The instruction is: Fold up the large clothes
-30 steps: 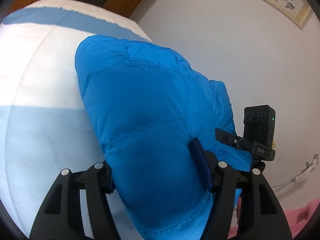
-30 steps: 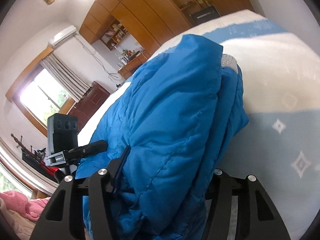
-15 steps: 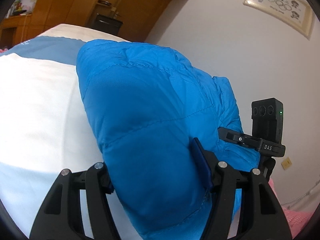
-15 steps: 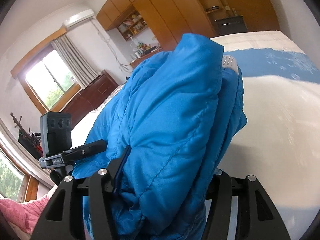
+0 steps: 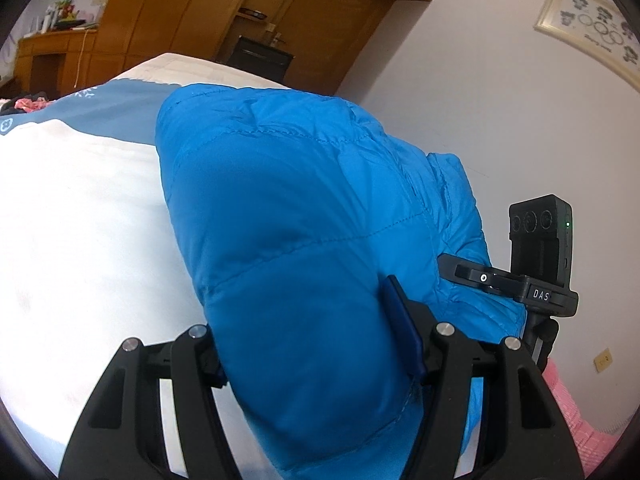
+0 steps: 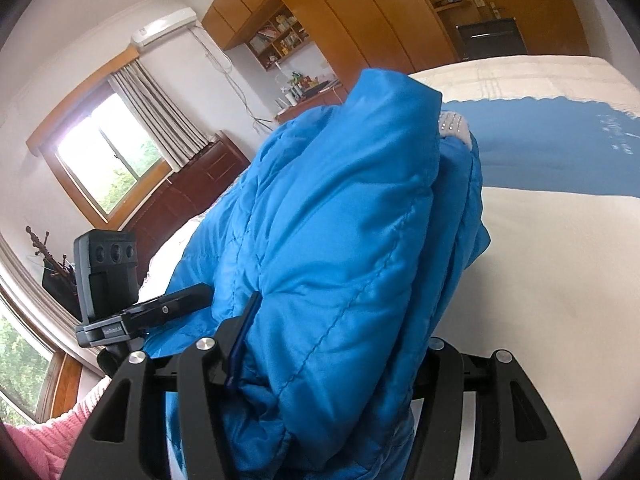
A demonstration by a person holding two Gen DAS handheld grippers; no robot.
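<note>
Clamping one blue puffer jacket (image 5: 304,240) between us, we have two grippers, the left gripper (image 5: 316,344) and the right gripper (image 6: 332,340), each with its jaws closed on a thick fold filling mid-frame. White-and-blue bedding (image 5: 80,220) lies bare at left in the left view and at right in the right view; wooden wardrobes (image 6: 360,12) line the top.

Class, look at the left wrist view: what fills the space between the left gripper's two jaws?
A thick fold of the blue padded jacket fills the left gripper, pinched between its jaws.
</note>
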